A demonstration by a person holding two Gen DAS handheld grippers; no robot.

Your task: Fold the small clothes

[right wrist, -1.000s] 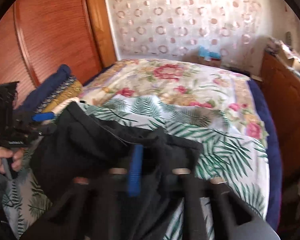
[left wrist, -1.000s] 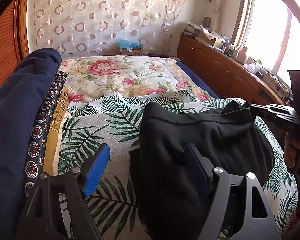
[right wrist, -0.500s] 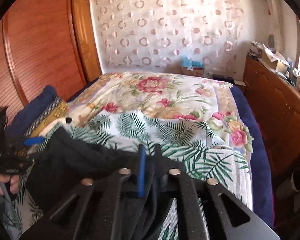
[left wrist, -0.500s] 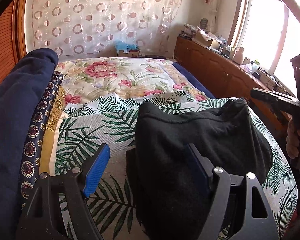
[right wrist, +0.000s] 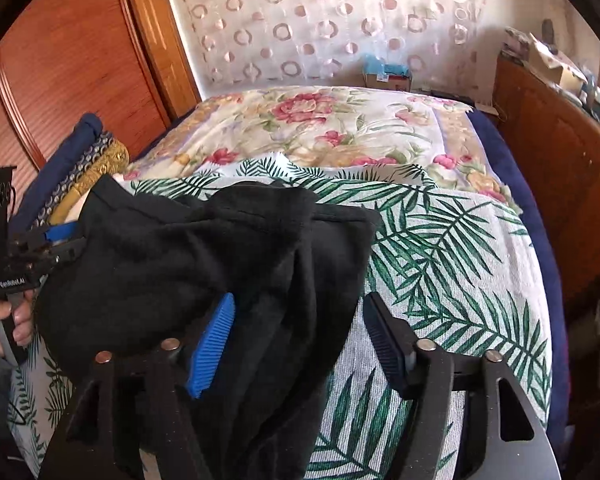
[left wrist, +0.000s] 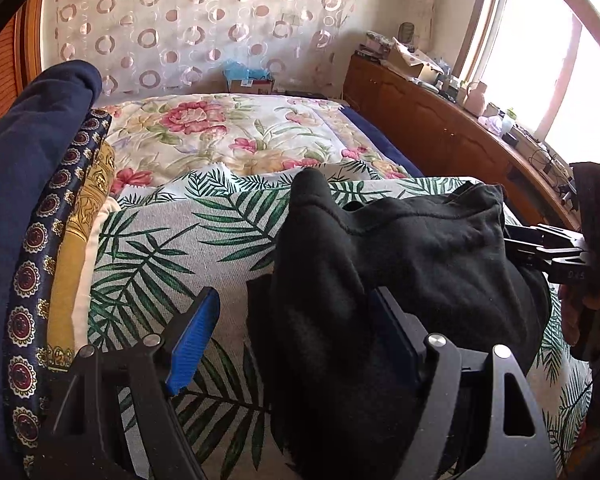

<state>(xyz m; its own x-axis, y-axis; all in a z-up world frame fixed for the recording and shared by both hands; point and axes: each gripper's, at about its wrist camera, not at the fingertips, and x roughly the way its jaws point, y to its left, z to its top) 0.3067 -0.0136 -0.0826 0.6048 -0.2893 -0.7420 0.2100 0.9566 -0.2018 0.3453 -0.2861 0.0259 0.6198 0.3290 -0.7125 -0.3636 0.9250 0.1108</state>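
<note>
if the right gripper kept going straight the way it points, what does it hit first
Most likely the black garment: its folds lie between the open right gripper, whose jaws have just been opening. Past it comes the palm-leaf cloth on the bed, though depth is hard to judge.

Black garment (right wrist: 188,264) bunched, seemingly folded, on palm-print cover (right wrist: 452,264).

A home bedroom — floral-quilted bed (right wrist: 340,128), wooden wardrobe (right wrist: 80,60), curtained wall (left wrist: 204,28).

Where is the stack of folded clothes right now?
The stack of folded clothes lies along the left edge of the bed in both views, beside the palm-leaf sheet, left of the black garment.
</note>
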